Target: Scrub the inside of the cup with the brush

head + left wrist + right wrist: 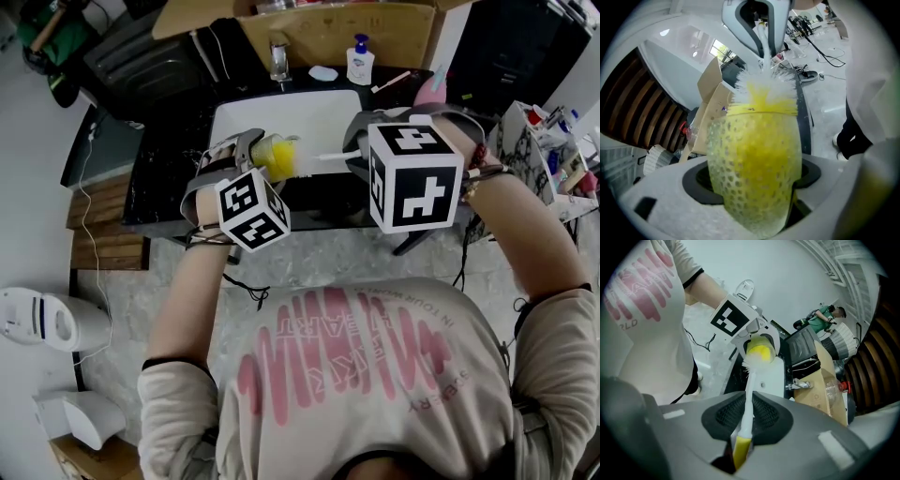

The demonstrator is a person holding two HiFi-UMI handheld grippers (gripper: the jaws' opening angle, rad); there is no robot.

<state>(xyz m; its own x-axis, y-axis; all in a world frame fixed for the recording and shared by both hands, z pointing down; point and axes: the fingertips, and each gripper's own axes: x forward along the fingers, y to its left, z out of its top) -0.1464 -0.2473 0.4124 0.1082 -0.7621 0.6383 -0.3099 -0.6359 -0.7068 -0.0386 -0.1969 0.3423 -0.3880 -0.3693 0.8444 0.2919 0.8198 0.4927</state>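
Note:
A yellow dimpled cup (pixel 269 156) lies on its side over the sink, held by my left gripper (pixel 255 156), and its mouth faces right. The left gripper view shows the cup (pixel 754 168) clamped between the jaws of my left gripper (pixel 754 187), with white bristles (pixel 764 86) at its rim. My right gripper (pixel 361 152) is shut on the white handle of the brush (pixel 330 156). The brush handle (pixel 748 394) runs from my right gripper (pixel 747 417) to the cup (pixel 759 351), and the brush head sits in the cup's mouth.
Below both grippers is a white sink (pixel 281 108) set in a black counter (pixel 155 192). Behind it stand a faucet (pixel 278 58), a soap bottle (pixel 359 62) and a cardboard box (pixel 328 28). On the floor at left is a white appliance (pixel 47 319).

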